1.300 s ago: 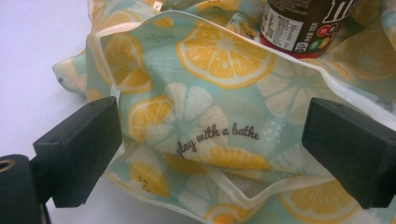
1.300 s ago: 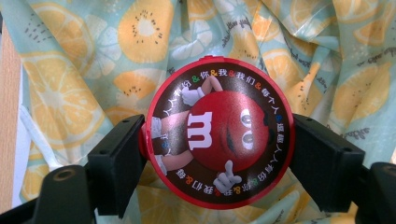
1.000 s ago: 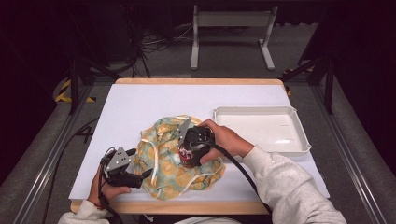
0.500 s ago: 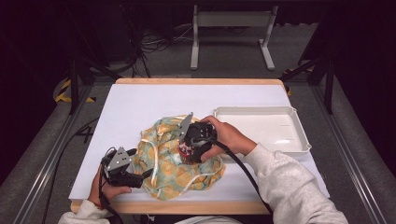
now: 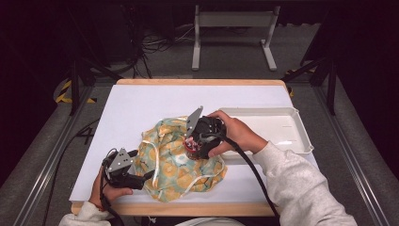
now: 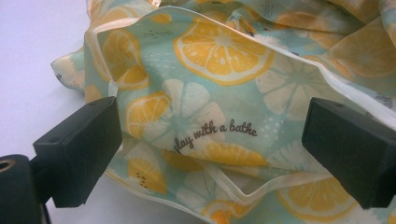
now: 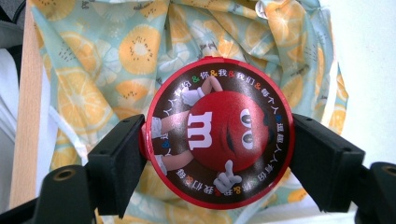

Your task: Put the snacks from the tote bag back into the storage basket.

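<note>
At centre frame, the right gripper (image 7: 217,154) clamps a red round candy tin (image 7: 218,131) above the lemon-print cloth bag (image 5: 181,160) on the desk (image 5: 141,103). At lower left, the left gripper (image 6: 210,154) stands released, jaws astride the bag's edge.

Overhead view; two close views sharing bag (image 5: 181,162)

Both grippers black w/ blocky matte jaws; left gripper (image 5: 141,176) & right gripper (image 5: 190,147) each carry a grey 3-cornered plate on top, black cable trailing. Brass-ringed screw holes at jaw bases. Light grey sweatshirt sleeves, ribbed cuffs
</note>
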`<act>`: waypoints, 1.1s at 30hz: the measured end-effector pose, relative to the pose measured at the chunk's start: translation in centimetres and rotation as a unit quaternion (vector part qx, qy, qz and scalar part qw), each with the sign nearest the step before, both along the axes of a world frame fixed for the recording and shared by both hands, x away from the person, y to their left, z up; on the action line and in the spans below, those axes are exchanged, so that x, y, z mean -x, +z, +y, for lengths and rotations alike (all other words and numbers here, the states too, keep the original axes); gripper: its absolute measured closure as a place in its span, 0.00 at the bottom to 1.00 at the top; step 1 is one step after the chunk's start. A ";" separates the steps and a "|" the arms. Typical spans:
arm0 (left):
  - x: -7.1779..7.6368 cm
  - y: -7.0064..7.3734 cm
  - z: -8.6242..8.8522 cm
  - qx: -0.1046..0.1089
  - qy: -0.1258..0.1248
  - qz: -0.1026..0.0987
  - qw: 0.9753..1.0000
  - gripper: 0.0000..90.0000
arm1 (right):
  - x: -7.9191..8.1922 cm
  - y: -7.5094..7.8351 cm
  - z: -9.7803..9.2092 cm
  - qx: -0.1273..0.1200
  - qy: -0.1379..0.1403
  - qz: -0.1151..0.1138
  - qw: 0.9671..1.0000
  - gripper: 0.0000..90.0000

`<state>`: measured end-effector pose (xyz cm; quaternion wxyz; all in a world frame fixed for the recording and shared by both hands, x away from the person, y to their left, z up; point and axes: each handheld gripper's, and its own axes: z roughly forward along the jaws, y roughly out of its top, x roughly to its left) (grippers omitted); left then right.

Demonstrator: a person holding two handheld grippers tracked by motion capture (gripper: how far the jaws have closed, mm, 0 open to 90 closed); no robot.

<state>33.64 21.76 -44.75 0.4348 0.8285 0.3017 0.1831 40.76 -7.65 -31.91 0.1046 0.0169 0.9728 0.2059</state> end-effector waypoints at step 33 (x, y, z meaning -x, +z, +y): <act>-0.2 -0.2 -0.3 -0.009 -0.005 0.008 1.000 0.06 | -0.9 2.7 -7.7 -0.002 -0.046 -0.017 0.999 0.26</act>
